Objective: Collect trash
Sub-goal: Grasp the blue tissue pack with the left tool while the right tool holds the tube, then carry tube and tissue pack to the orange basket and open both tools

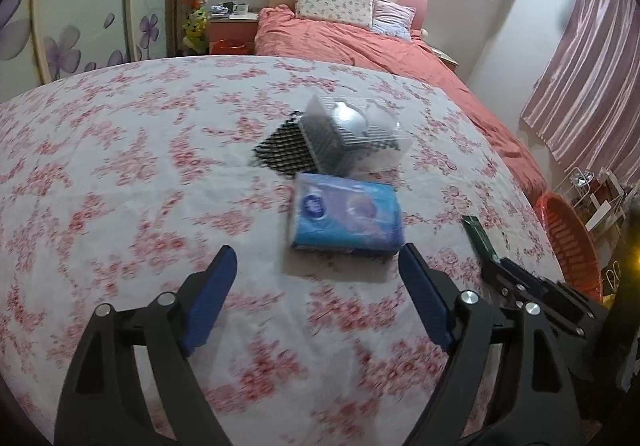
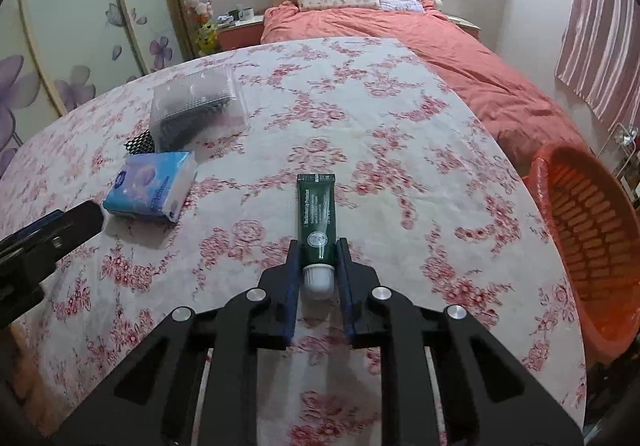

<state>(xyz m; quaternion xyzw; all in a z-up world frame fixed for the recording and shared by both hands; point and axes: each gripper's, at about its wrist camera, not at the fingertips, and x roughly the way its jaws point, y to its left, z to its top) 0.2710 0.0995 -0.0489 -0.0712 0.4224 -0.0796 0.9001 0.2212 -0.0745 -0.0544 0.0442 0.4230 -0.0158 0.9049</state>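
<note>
Right tongs (image 2: 318,258) are clamped on the cap end of the dark green plastic tube (image 2: 315,213), w/ its body over the floral-cloth table (image 2: 400,125); a grip that far back could let it droop or slip before reaching the orange plastic basket (image 2: 580,238). Left tongs (image 1: 316,278) gape wide, empty, near the blue soft tissue pack (image 1: 346,215), which could skid if nudged.

Soft indoor light; left view motion-blurred, fisheye edges dark.

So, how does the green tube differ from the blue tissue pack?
The green tube is long, narrow and dark, with a white cap; the blue tissue pack is broad, blocky and light blue. The tube sits between the right gripper fingers, closed on its cap end; the pack lies free, in front of the open left gripper. Both rest on the floral tablecloth.
</note>
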